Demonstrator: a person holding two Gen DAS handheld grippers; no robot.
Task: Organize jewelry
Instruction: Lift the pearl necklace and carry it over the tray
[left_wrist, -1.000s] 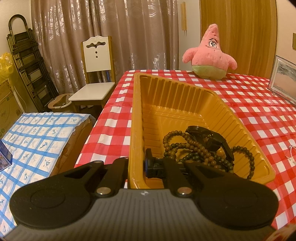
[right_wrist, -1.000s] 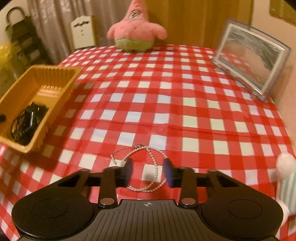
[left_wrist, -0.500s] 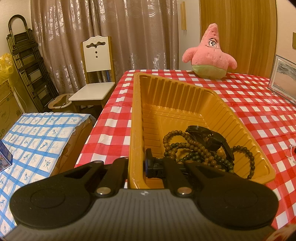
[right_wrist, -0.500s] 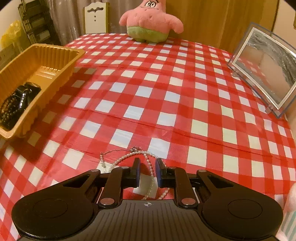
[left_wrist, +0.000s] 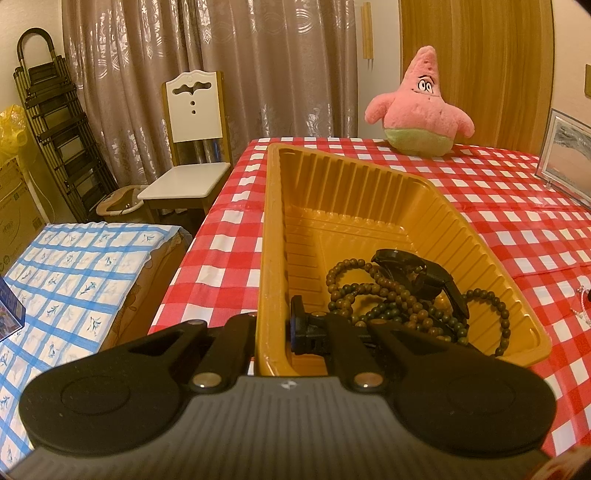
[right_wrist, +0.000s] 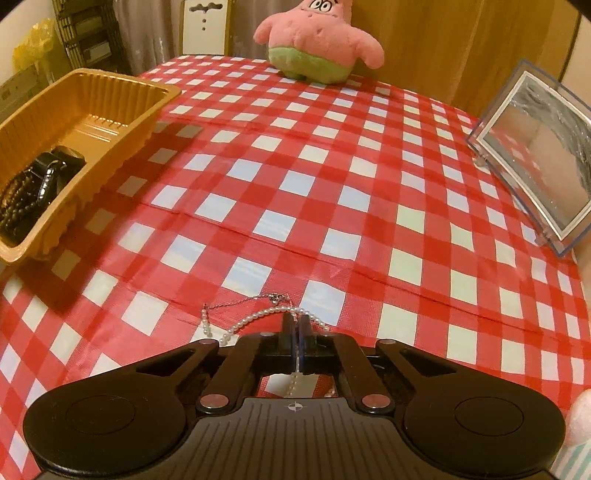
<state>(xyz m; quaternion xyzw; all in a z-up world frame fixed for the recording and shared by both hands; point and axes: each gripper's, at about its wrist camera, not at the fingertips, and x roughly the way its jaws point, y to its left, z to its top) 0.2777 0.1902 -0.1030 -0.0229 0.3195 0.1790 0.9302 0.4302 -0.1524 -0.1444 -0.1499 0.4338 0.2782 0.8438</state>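
Note:
My left gripper (left_wrist: 273, 330) is shut on the near left wall of the yellow plastic tray (left_wrist: 271, 221), one finger inside and one outside. In the tray lie a brown bead necklace (left_wrist: 391, 295) and a black watch (left_wrist: 417, 269). My right gripper (right_wrist: 296, 326) is shut on a white pearl necklace (right_wrist: 255, 317) that lies on the red checked tablecloth; the strand runs between the fingers. The tray also shows at the left of the right wrist view (right_wrist: 122, 122).
A pink star plush (right_wrist: 319, 40) sits at the far table edge. A clear picture frame (right_wrist: 535, 155) stands at the right. A white chair (left_wrist: 192, 147), a folded rack (left_wrist: 59, 140) and a blue checked surface (left_wrist: 66, 280) are left of the table.
My right gripper has closed from wide open onto the pearl necklace and moved forward over it. My left gripper has kept its hold on the tray wall.

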